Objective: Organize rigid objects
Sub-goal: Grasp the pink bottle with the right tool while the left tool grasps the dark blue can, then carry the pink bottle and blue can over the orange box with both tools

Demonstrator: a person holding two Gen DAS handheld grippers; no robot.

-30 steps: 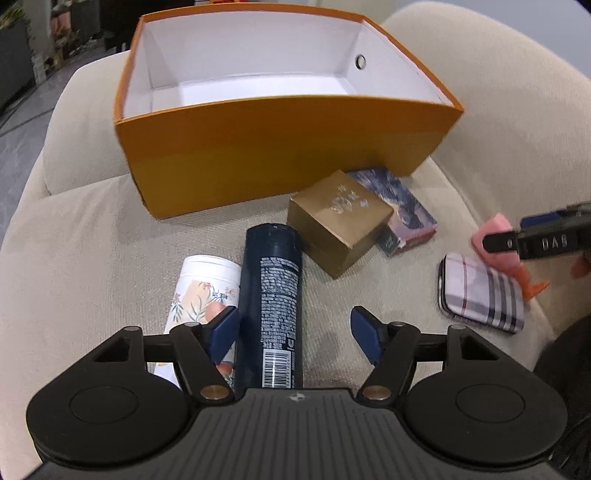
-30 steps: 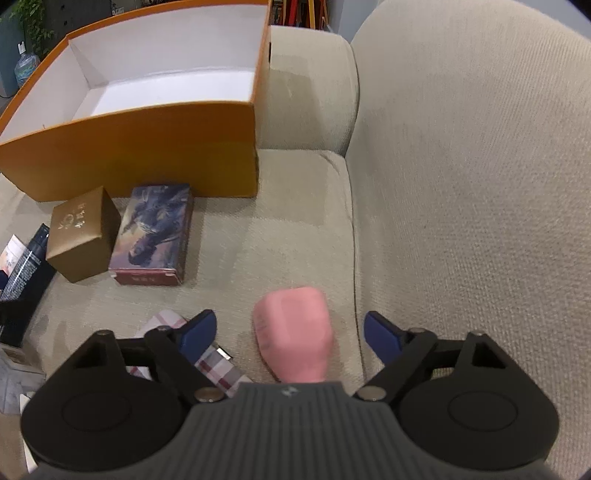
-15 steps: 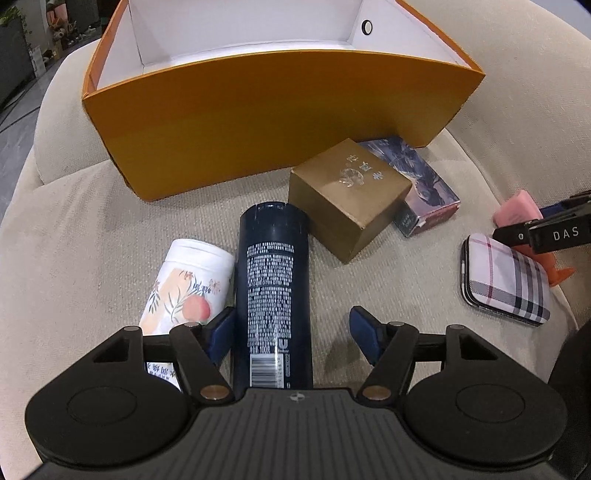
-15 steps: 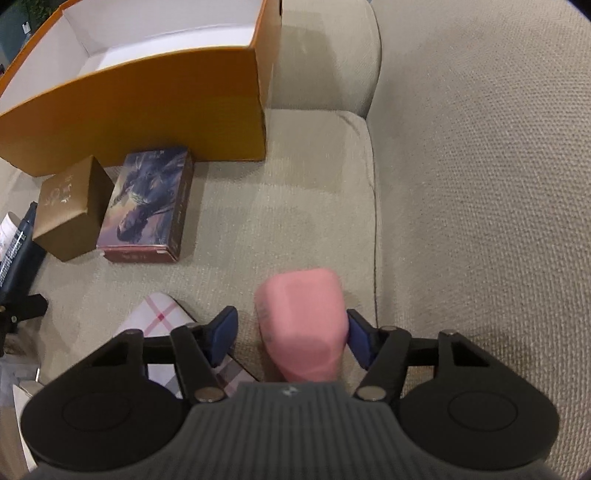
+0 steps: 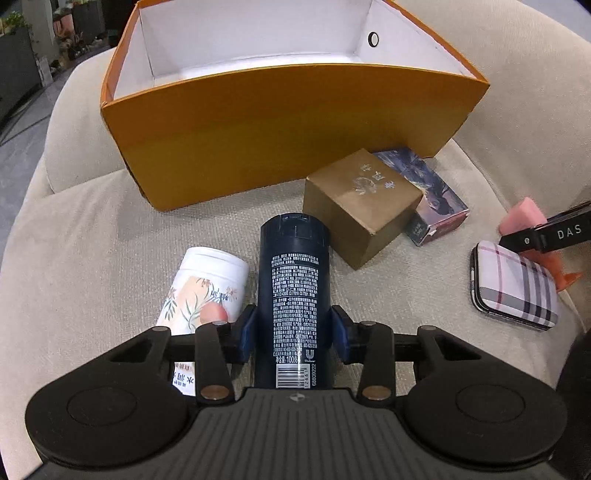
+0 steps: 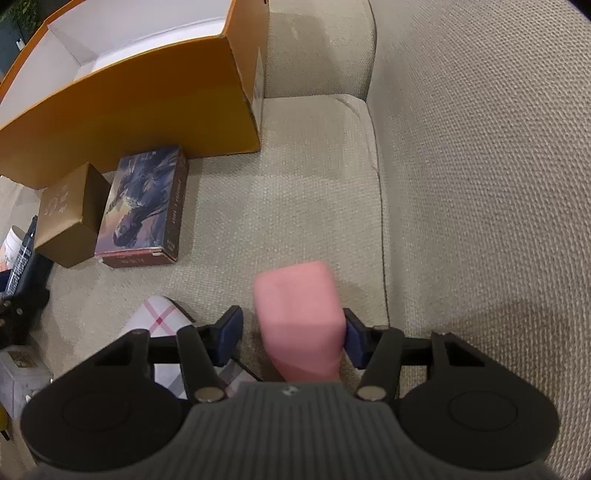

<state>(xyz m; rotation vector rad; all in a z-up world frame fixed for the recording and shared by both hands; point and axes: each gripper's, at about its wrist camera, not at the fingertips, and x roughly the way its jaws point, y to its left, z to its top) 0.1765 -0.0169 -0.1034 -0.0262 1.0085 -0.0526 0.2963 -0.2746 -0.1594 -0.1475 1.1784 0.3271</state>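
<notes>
Left hand-held gripper (image 5: pixel 293 332) is clamped shut; right hand-held gripper (image 6: pixel 293 334) is nearly closed.

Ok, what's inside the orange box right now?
The orange box shows only bare white walls and a strip of white floor. Its front wall hides the near part of the floor, so I can't rule anything out there.

Orange box (image 5: pixel 288 125) stands open-topped; gold carton (image 5: pixel 360 206) crowds its front.

A home living room: a beige fabric sofa (image 6: pixel 461 184), with potted plants (image 5: pixel 14 22) behind.
</notes>
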